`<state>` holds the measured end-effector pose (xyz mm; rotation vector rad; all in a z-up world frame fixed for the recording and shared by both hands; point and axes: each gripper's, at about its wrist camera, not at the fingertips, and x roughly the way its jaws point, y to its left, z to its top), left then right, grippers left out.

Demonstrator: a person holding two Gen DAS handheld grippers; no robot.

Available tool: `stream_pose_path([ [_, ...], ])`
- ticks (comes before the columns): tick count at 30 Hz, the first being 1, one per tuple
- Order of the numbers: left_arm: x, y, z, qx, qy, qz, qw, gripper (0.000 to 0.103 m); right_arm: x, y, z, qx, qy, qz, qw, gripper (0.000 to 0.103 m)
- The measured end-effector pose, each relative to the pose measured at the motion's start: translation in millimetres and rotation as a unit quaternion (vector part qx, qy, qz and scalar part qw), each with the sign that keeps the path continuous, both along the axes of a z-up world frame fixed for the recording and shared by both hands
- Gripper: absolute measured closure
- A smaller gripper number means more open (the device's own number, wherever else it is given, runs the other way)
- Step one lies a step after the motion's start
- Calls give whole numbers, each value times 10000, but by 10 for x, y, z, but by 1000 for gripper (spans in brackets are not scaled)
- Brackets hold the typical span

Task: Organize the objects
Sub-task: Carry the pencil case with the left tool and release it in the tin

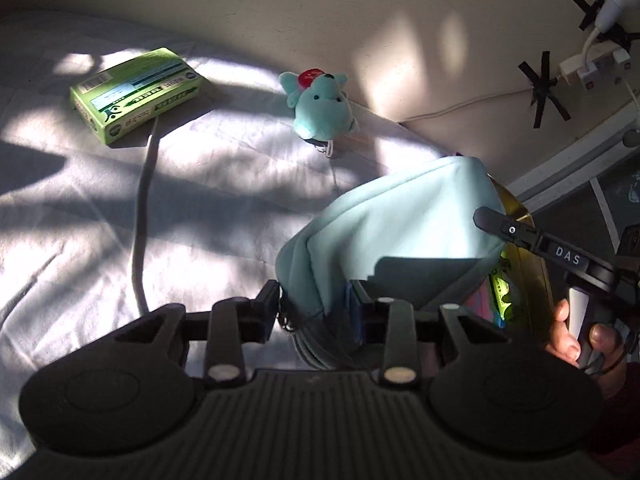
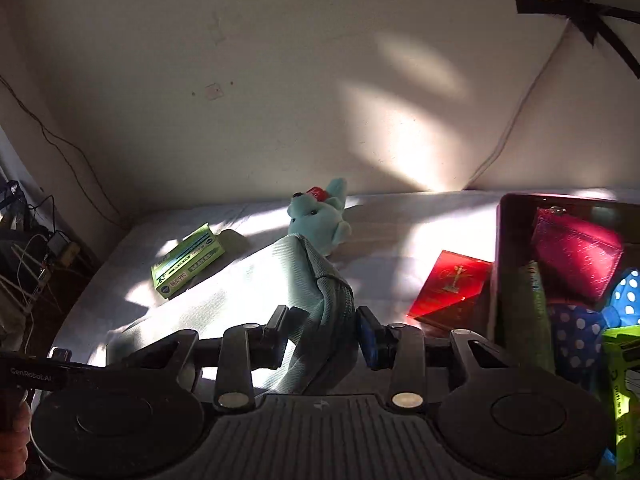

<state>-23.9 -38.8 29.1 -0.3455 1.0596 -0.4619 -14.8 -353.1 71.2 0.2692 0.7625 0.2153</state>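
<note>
A pale teal fabric pouch [image 1: 396,224] is held up over the white bed sheet [image 1: 200,184]. My left gripper [image 1: 316,312] is shut on one end of it. My right gripper [image 2: 324,332] is shut on the other end of the same pouch [image 2: 304,280]. The right gripper's body [image 1: 560,256] shows at the right of the left wrist view. A teal plush toy [image 1: 322,106] with a red patch lies near the wall, also in the right wrist view [image 2: 320,220]. A green box [image 1: 138,92] lies far left, and shows in the right wrist view [image 2: 188,266].
A dark red bin [image 2: 504,240] at the right holds a magenta pouch [image 2: 576,260], blue dotted cloth [image 2: 576,336] and a green packet [image 2: 620,392]. A red card [image 2: 452,288] lies beside it. A grey strap [image 1: 142,216] trails across the sheet. Wall sockets [image 1: 588,68] are at upper right.
</note>
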Motion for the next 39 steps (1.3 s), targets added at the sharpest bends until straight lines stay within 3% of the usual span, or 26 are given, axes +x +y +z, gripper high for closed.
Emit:
stream_pose_path([
  [5, 115, -1111, 158, -28, -327, -1035, 9941, 65, -505, -975, 161, -161, -313, -1129, 9930, 72],
  [9, 108, -1905, 148, 153, -465, -1718, 9839, 65, -895, -1711, 51, 29, -164, -2014, 9794, 72],
  [16, 309, -2740, 106, 455, -527, -2037, 9766, 65, -1169, -2340, -238, 302, 69, -2672, 9632, 72],
  [24, 592, -3196, 93, 840, -795, -1771, 9774, 62, -707, -2718, -343, 140, -67, -2641, 9644, 71],
  [28, 777, -3290, -50, 1191, -624, -1484, 9797, 60, -337, -2684, -482, -270, -30, -2627, 9645, 54],
  [31, 729, -3221, -79, 1086, -480, -1494, 9816, 60, -255, -2561, -518, -493, -102, -2563, 9653, 53],
  [39, 341, -3074, 2, 1101, -727, -1754, 9756, 60, -403, -2205, -467, -504, -124, -2047, 9775, 53],
])
